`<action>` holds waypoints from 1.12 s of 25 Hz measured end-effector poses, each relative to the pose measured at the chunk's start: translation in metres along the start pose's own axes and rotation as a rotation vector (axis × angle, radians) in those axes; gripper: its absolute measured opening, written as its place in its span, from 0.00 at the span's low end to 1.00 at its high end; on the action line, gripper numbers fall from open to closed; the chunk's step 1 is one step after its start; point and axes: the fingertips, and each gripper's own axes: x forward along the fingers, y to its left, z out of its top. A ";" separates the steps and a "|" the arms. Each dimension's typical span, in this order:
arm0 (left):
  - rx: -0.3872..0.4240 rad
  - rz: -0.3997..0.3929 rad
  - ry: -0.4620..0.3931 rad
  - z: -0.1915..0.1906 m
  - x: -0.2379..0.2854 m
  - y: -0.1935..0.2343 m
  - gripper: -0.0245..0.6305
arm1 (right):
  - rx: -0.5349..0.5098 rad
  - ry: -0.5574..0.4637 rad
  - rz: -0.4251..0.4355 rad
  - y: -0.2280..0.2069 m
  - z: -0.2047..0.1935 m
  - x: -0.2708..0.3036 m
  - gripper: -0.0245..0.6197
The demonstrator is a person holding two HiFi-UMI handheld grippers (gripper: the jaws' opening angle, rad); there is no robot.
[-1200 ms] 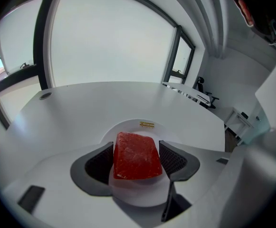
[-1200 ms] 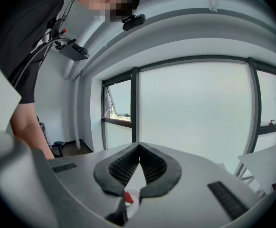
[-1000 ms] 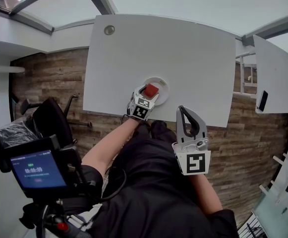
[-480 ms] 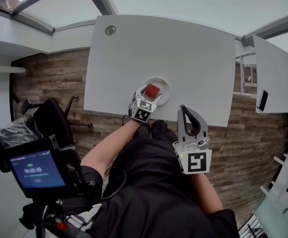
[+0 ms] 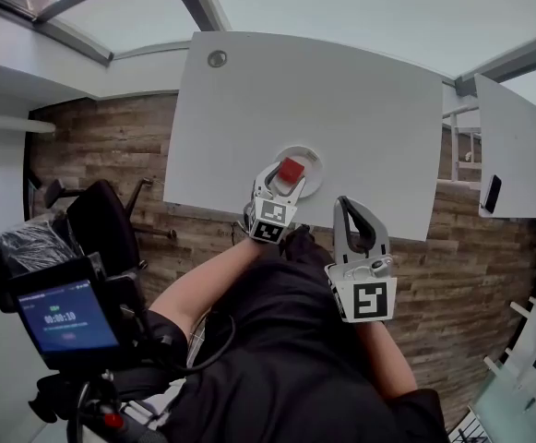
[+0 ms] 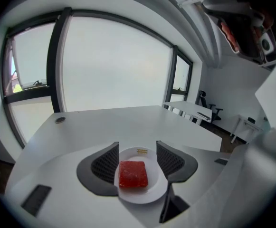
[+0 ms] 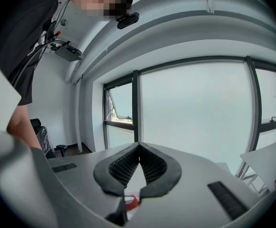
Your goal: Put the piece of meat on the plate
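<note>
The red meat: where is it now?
It lies on the white plate at the table's near edge, mid head view, framed by the left gripper's open jaws, which just closed slightly.

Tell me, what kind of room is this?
Probably an office. There's a big white desk with another desk beside it, a black office chair, and tall windows.

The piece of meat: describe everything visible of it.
The piece of meat is a flat, red, roughly square slab with rounded corners and a slightly glossy, grainy top. It lies flat at the middle of the white plate, touching only that. The left tongs, just closing a little, stand open either side, clear of it.
</note>
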 end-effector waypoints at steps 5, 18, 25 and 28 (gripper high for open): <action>-0.005 0.043 -0.109 0.028 -0.037 0.000 0.22 | -0.028 -0.017 0.010 0.005 0.007 -0.006 0.05; -0.021 0.020 -0.313 0.113 -0.113 -0.040 0.12 | -0.075 -0.091 0.037 0.023 0.038 -0.025 0.05; -0.041 0.029 -0.404 0.122 -0.143 -0.044 0.06 | -0.061 -0.102 0.022 0.020 0.037 -0.026 0.05; -0.025 0.043 -0.406 0.138 -0.163 -0.042 0.05 | -0.062 -0.091 0.022 0.020 0.033 -0.030 0.05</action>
